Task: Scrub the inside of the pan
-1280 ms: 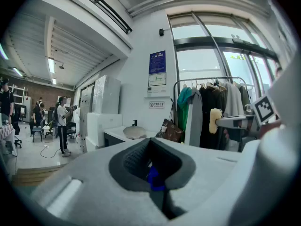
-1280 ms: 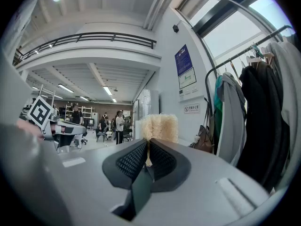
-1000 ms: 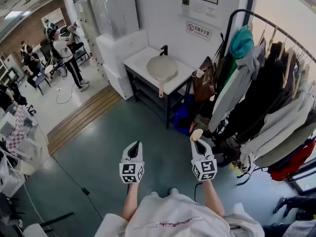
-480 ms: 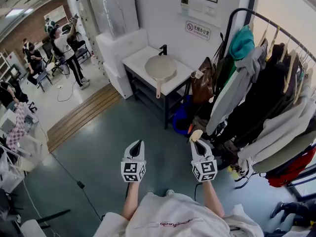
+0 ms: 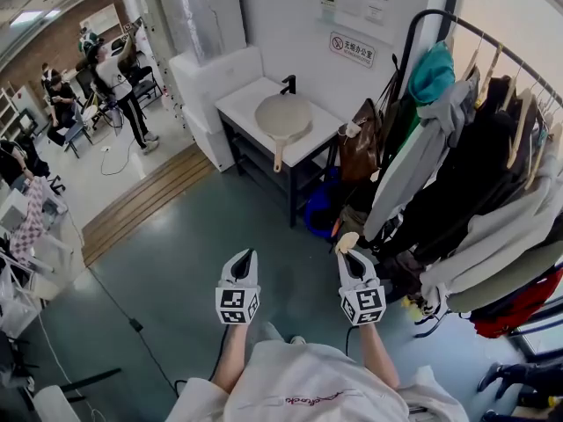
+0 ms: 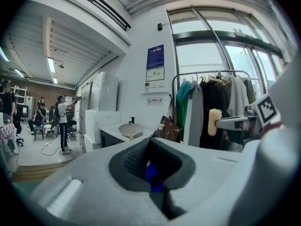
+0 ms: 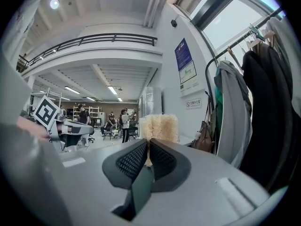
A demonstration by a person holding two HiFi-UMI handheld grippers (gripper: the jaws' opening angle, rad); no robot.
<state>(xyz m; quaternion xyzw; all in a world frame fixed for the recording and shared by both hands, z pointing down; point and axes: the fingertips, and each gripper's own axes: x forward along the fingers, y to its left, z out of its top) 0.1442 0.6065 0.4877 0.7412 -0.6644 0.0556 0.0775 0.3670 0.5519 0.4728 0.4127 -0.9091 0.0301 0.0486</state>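
no scrubbing yet: the pan (image 5: 283, 115) lies on the desk (image 5: 236, 106), well away. your right gripper (image 5: 349, 255) pinches a brush (image 7: 159, 126); the left gripper (image 5: 242, 260) seems closed and empty.

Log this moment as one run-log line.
stage: scrubbing not begun | right tongs: shut on scrub brush | left tongs: shut | pan: on white table, across the floor from the person

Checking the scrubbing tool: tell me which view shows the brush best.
Right gripper view: the brush fills the centre, clamped in the right gripper. Head view shows only a small pale tip; left gripper view shows it small, side-on.
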